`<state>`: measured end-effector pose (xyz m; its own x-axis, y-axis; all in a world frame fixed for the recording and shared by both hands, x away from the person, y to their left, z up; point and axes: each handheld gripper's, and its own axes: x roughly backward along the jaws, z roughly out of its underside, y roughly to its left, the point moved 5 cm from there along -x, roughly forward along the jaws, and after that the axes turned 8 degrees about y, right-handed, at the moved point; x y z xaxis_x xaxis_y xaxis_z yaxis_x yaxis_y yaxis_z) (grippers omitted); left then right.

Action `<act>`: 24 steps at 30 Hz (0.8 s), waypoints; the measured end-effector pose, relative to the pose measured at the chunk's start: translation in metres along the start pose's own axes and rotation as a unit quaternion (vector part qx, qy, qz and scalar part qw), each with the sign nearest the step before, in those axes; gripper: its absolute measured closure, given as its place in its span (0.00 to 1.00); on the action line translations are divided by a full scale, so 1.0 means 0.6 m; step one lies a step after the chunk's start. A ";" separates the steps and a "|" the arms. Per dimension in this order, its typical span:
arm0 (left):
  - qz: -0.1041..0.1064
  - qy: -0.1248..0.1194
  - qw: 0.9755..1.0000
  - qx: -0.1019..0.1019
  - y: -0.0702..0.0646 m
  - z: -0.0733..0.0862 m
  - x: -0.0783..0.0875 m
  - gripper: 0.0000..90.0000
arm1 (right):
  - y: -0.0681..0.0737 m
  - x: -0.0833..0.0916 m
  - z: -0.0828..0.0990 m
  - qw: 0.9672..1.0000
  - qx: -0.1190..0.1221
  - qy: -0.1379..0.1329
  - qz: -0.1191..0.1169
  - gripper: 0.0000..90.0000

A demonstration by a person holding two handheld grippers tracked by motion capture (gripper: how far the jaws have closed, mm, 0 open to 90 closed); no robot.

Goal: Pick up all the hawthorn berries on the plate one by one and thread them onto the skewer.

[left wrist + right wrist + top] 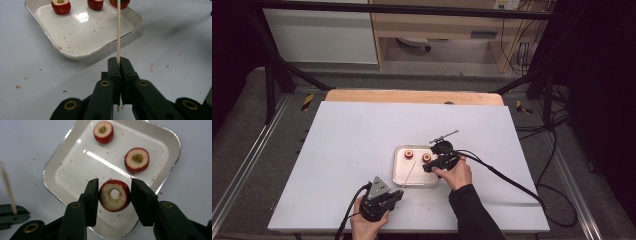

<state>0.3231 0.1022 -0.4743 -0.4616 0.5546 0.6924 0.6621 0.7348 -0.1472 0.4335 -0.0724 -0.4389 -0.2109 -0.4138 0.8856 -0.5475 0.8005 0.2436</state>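
White worktop (352,150) setup: left hand-held gripper (119,65) is clenched on a wooden skewer (118,32), right hand-held gripper (114,195) pinches a cored red fruit ring (115,195) over the metal tray (50,170), so I'd line the hole up dead-on before threading.

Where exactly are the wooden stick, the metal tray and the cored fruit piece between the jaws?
wooden stick (118,30), left gripper view, mid-shaft.
metal tray (47,173), right gripper view, left rim.
cored fruit piece (110,201), right gripper view, pale cut face beside the hole.
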 end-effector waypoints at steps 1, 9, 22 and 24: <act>0.000 -0.001 1.000 0.003 -0.002 -0.001 -0.001 0.98 | 0.002 0.009 0.000 1.000 -0.003 -0.016 -0.009 0.66; 0.002 -0.009 1.000 0.009 -0.016 -0.006 -0.009 0.98 | -0.007 0.046 0.007 0.990 -0.019 -0.133 -0.044 0.66; 0.016 -0.017 0.999 0.050 -0.045 -0.023 -0.026 0.98 | -0.017 0.069 0.014 0.958 -0.066 -0.262 -0.096 0.66; 0.016 -0.016 0.998 0.058 -0.048 -0.026 -0.030 0.98 | -0.016 0.071 0.014 0.953 -0.071 -0.276 -0.099 0.66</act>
<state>0.3215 0.0652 -0.4718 -0.4615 0.5891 0.6634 0.6050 0.7558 -0.2503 0.4230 -0.1013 -0.4069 -0.5294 -0.6972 0.4834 -0.5146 0.7169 0.4704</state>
